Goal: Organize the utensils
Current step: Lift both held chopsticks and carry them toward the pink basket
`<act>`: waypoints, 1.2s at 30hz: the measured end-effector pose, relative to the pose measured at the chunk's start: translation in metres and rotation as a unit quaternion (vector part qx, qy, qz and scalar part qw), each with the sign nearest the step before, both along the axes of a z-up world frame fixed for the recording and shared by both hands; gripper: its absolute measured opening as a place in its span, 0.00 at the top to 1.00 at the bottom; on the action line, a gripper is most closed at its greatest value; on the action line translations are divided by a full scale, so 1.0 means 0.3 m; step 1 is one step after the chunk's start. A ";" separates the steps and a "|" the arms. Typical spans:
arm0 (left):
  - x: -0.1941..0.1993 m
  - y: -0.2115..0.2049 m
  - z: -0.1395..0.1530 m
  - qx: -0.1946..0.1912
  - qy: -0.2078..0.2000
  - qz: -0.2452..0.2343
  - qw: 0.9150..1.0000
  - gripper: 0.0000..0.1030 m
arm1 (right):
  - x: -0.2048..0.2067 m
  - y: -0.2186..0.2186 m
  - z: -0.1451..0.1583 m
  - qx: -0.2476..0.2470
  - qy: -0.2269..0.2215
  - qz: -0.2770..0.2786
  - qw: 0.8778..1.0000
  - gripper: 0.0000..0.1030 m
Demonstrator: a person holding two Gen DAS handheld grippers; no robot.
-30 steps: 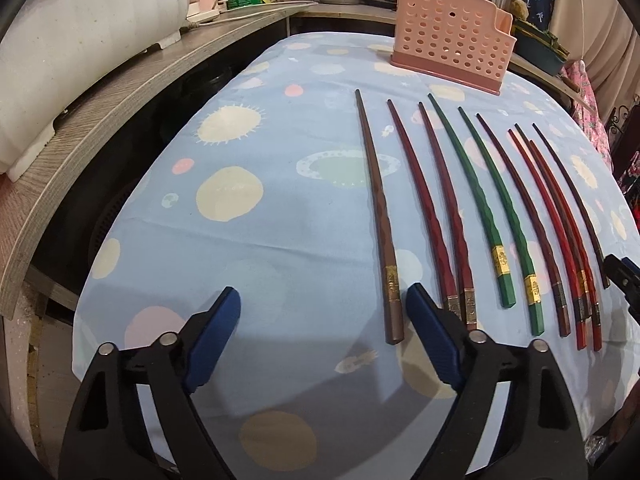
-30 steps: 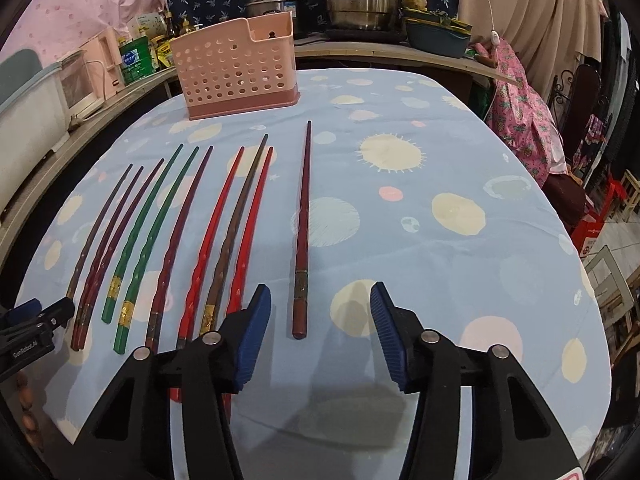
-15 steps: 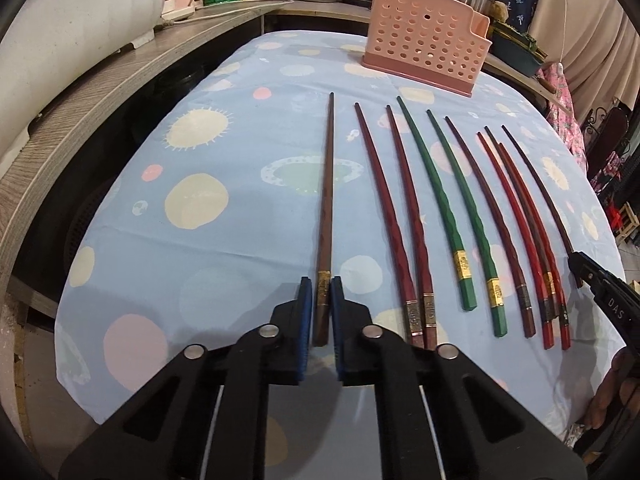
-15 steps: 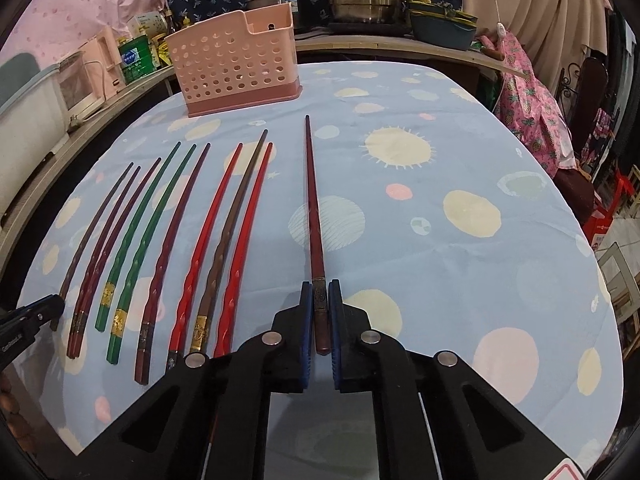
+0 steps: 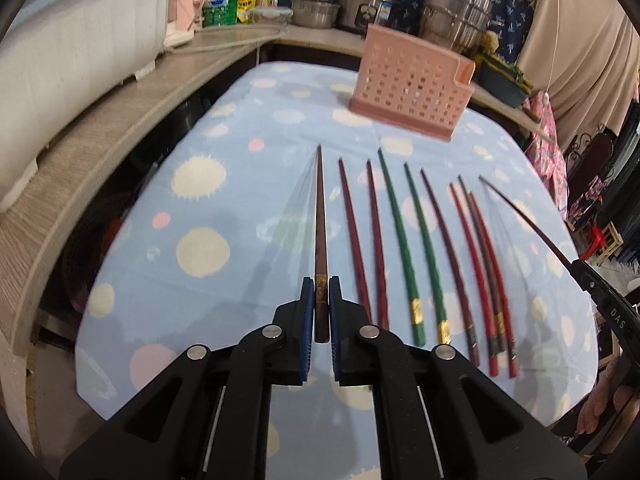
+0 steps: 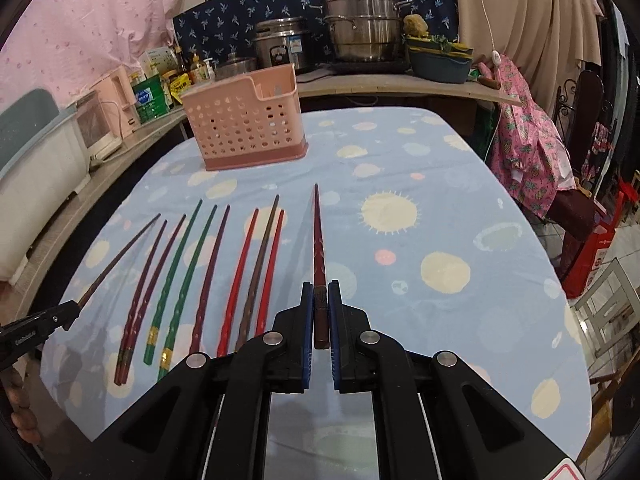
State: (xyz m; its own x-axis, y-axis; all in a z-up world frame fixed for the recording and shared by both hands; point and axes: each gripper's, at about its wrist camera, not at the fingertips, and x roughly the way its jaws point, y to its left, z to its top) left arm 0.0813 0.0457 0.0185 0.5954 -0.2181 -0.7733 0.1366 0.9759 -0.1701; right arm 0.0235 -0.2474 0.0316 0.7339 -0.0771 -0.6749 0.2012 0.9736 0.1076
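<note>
A: Chopsticks, ten of them. We see eight in a loose row on the worktop, which wears a pale blue cloth with cream, pink and white spots. The other two are gripped.

B: Left hand-held gripper is clamped on the brown chopstick at its gold-banded butt end, tip blurred and off the cloth. Right hand-held gripper is closed on the dark red chopstick the same way.

A: Both sets of blue ribbed pads are tight against the sticks. Left behind: two dark red chopsticks, two green chopsticks with gold bands, one maroon, then two bright red chopsticks with a brownish one between.

B: All slim, tapered, glossy, some with twisted grooved shafts.

A: Pink holder stands upright at the worktop's far end, perforated plastic, notched rim. Nothing lies between it and the tips.

B: Steel pots, bottles and a grey tub crowd the wooden ledge behind it.
</note>
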 end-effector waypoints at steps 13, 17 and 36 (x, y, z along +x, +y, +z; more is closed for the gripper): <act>0.195 -0.010 0.322 -0.038 -0.095 0.012 0.995 0.93 | 0.132 -0.104 0.305 0.023 -0.098 -0.016 0.995 0.93; 0.271 -0.034 0.401 -0.039 -0.121 0.018 0.992 0.93 | 0.192 -0.126 0.347 0.048 -0.109 -0.014 0.993 0.93; 0.556 -0.198 0.817 -0.082 -0.267 0.035 0.960 0.93 | 0.515 -0.111 0.673 0.053 -0.254 0.006 0.966 0.93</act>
